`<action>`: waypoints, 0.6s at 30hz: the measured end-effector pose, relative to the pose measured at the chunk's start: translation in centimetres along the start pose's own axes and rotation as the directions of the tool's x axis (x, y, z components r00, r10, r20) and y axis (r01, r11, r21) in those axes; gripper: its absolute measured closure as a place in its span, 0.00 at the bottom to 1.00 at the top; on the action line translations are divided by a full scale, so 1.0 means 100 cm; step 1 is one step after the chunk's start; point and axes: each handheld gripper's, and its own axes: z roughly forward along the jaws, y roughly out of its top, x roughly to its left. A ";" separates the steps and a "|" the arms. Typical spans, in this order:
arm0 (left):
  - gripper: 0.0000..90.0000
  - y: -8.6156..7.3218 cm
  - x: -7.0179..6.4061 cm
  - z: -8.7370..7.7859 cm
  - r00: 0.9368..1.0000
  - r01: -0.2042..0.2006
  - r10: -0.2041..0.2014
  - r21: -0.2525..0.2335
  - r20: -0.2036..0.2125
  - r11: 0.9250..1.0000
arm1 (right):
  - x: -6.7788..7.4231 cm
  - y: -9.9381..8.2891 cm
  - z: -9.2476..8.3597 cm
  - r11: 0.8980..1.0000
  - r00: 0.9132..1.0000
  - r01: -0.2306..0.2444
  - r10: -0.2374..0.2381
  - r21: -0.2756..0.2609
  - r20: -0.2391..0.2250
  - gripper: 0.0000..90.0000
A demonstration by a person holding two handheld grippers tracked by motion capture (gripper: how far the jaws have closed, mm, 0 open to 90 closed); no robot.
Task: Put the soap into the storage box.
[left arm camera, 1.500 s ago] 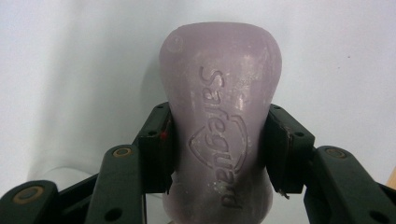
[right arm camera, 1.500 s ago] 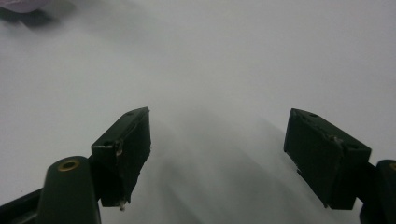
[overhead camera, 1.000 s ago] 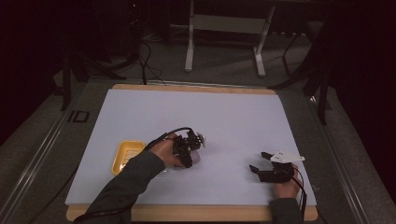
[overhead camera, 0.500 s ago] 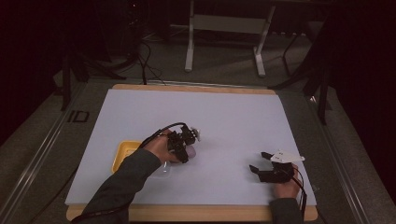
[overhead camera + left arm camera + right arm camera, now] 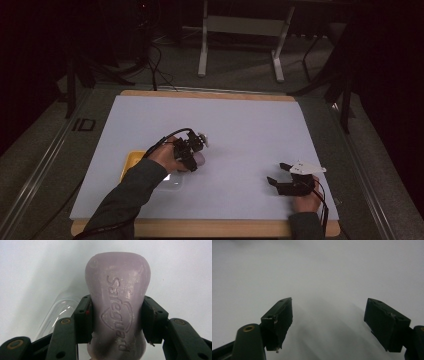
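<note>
Now left gripper [image 5: 116, 322] clamps soap bar [image 5: 117, 302] — right gripper [image 5: 328, 325] spread, resting flat

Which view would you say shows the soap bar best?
The left gripper view: the soap bar sits large between the jaws, its embossed lettering readable. The high view gives a small pale patch by the left gripper; the right gripper view faces bare table.
</note>
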 end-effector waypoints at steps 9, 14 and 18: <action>0.55 -0.005 0.006 -0.005 0.999 0.034 -0.034 -0.012 -0.008 0.999 | 0.000 0.000 0.000 1.000 1.000 0.000 0.000 0.000 -0.001 0.25; 0.55 -0.009 0.009 -0.006 0.999 0.048 -0.049 -0.015 -0.012 0.999 | 0.000 0.000 0.000 1.000 1.000 0.001 -0.001 0.000 -0.001 0.25; 0.55 -0.013 0.011 -0.009 0.998 0.057 -0.057 -0.019 -0.015 0.998 | 0.000 0.000 0.000 1.000 1.000 0.001 -0.001 0.000 0.000 0.25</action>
